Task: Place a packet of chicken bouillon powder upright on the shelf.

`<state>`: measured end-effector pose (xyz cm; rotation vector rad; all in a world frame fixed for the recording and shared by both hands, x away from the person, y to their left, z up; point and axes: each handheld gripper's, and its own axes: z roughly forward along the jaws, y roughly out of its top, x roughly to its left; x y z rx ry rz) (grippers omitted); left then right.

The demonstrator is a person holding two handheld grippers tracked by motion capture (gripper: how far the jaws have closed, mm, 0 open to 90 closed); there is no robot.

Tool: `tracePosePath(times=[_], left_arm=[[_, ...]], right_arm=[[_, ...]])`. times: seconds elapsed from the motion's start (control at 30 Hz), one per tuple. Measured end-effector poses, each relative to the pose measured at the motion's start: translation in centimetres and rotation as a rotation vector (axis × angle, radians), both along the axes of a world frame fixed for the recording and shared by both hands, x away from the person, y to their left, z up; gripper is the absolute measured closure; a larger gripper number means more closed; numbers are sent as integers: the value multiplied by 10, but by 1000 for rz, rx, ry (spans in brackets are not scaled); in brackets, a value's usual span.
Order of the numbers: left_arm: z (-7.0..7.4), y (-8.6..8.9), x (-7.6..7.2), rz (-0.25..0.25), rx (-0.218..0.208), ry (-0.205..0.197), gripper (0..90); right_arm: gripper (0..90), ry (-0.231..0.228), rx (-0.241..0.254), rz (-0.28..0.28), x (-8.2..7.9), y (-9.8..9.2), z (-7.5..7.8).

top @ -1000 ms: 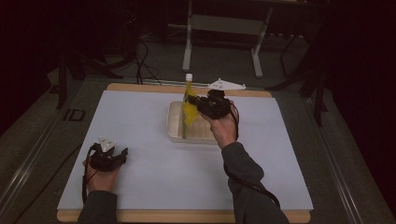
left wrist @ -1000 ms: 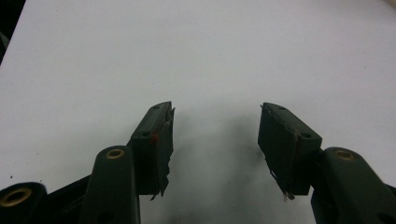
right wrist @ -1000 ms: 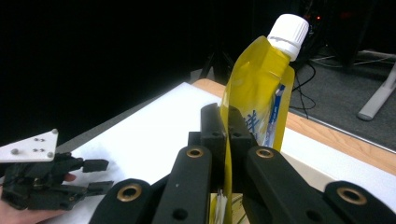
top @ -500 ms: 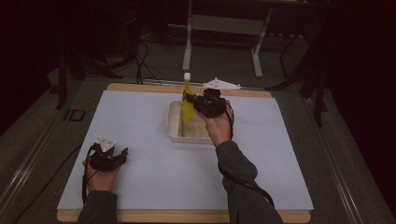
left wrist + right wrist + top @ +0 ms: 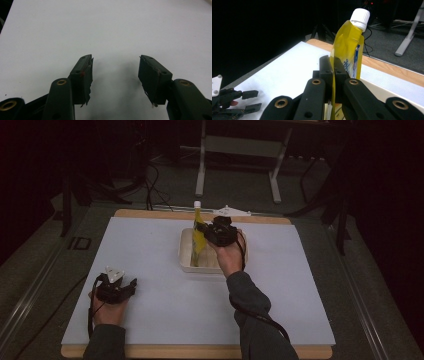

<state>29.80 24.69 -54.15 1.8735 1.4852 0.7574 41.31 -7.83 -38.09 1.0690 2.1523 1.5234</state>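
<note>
A yellow spouted pouch [image 5: 198,236] [image 5: 349,50] with a white cap stands upright over the white tray [image 5: 186,265] at the middle back of the table. My right gripper [image 5: 206,233] [image 5: 334,75] is shut on the pouch's flat edge, its black jaws pinching the yellow film. At the table's near left my left gripper [image 5: 131,286] [image 5: 115,72] rests low over the white surface, open, with nothing between its pads.
The white mat [image 5: 150,245] covers a wooden table top [image 5: 150,214]. A white three-cornered plate [image 5: 231,212] lies behind the tray at the back edge. Dark floor, cables and a metal stand [image 5: 239,145] lie beyond the table.
The right hand has shifted slightly toward the back with the pouch still gripped over the tray. The left hand has stayed where it was.
</note>
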Motion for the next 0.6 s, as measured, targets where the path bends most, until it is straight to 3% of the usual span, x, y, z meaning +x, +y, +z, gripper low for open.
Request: tracePosePath(times=[0.23, 0.6], left_arm=[[0, 0, 0, 1, -1, 0, 446], [0, 0, 0, 1, 1, 2, 445]], right_arm=[[900, -2, -43, -10, 2, 5, -4], [900, 25, -64, -30, 12, 6, -7]])
